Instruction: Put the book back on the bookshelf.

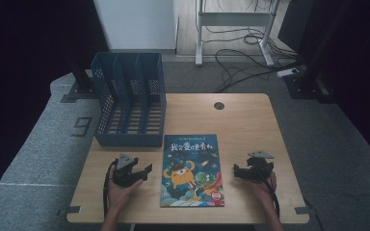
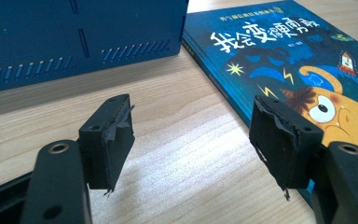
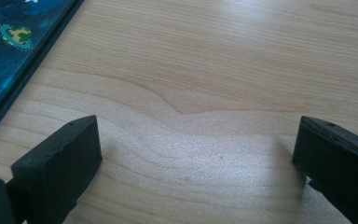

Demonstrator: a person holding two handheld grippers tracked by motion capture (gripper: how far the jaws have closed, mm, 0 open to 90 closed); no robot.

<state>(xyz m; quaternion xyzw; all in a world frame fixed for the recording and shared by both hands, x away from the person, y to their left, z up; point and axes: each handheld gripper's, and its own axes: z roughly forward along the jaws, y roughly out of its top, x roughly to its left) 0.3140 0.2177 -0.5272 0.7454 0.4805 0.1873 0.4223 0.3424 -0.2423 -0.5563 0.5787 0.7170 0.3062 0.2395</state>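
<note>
A picture book with a dark blue cover and an orange cartoon creature lies flat on the wooden counter, near its front edge and about midway across, between the two hands. The left hand-held gripper rests low over the counter just to the left of the book, its jaws spread wide with nothing between them; in the left gripper view the book's near edge runs just beside the right-hand jaw, and bare wood shows in the gap. The right hand-held gripper sits just to the right of the book, also wide apart and empty; in the right gripper view the book's corner lies off to the upper left, apart from the jaws. Behind the book, toward the counter's back left, stands a blue slotted file rack, its front wall close to the book's top left corner.
</note>
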